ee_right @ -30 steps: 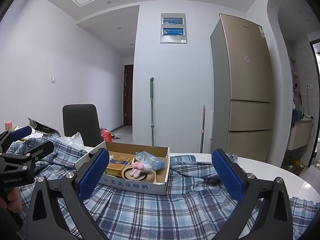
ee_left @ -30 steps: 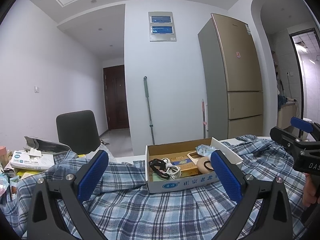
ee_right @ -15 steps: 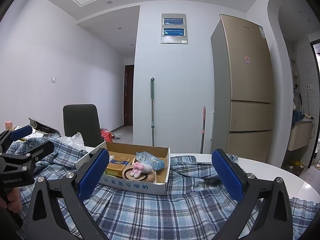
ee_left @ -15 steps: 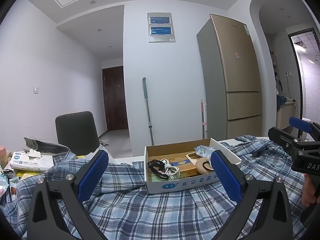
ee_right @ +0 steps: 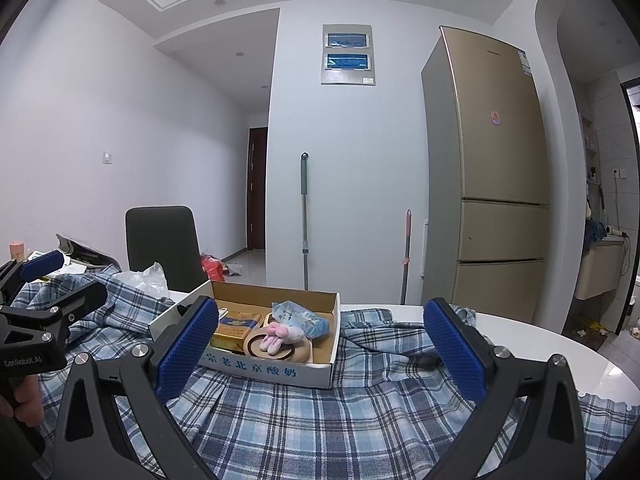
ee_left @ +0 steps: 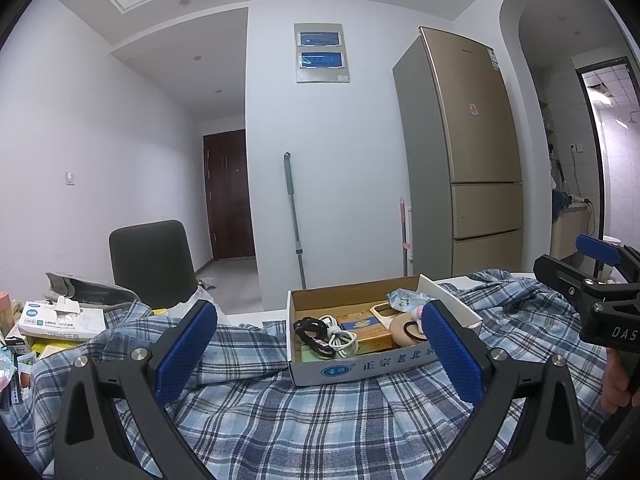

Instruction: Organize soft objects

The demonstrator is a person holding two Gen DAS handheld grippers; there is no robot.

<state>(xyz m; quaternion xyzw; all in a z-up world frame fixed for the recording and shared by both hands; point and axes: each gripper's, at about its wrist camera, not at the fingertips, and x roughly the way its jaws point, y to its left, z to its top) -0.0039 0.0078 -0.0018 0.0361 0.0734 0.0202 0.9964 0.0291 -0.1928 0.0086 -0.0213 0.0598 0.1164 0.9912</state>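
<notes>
A blue plaid shirt (ee_left: 304, 420) lies spread over the table; it also shows in the right wrist view (ee_right: 320, 420). On it stands an open cardboard box (ee_left: 360, 368) holding cables, a gold packet, a tape roll and a blue pouch. In the right wrist view the box (ee_right: 256, 372) also holds a pink plush toy (ee_right: 280, 334). My left gripper (ee_left: 316, 348) is open and empty, just above the shirt in front of the box. My right gripper (ee_right: 320, 350) is open and empty, likewise in front of the box.
A tissue box (ee_left: 60, 320) and clutter sit at the table's left edge. A dark chair (ee_left: 152, 264) stands behind the table. A white plastic bag (ee_right: 148, 280) lies by the chair. A gold fridge (ee_left: 468, 160) and two mops stand against the far wall. White tabletop (ee_right: 560, 352) shows at the right.
Both views have shifted very slightly; the grippers stay open and the box and shirt have not moved.
</notes>
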